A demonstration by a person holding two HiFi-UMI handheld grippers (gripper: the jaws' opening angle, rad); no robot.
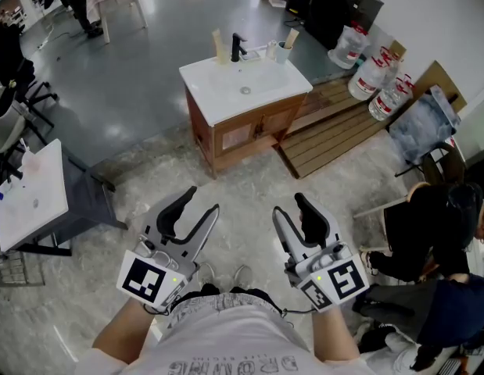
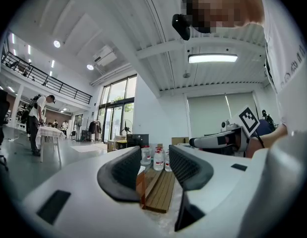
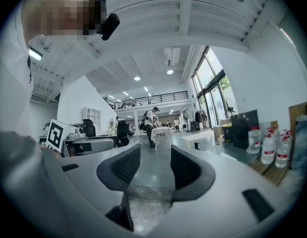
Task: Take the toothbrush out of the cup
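Far ahead in the head view, a pale cup (image 1: 282, 52) stands on the back right corner of a white sink top (image 1: 218, 88). A beige toothbrush (image 1: 292, 37) leans out of the cup. Both grippers hang low in front of the person, well short of the sink. The left gripper (image 1: 201, 201) stands open with nothing between its jaws, and so does the right gripper (image 1: 290, 207). The left gripper view shows its open jaws (image 2: 154, 170) over a wooden pallet and bottles. The right gripper view shows its own open jaws (image 3: 155, 170) over bare floor.
The sink sits on a wooden cabinet (image 1: 235, 133) with a black faucet (image 1: 237, 47). A wooden pallet (image 1: 335, 123) and large water bottles (image 1: 374, 76) lie to its right. A white table (image 1: 30, 194) stands at left. A person in dark clothes (image 1: 433, 233) sits at right.
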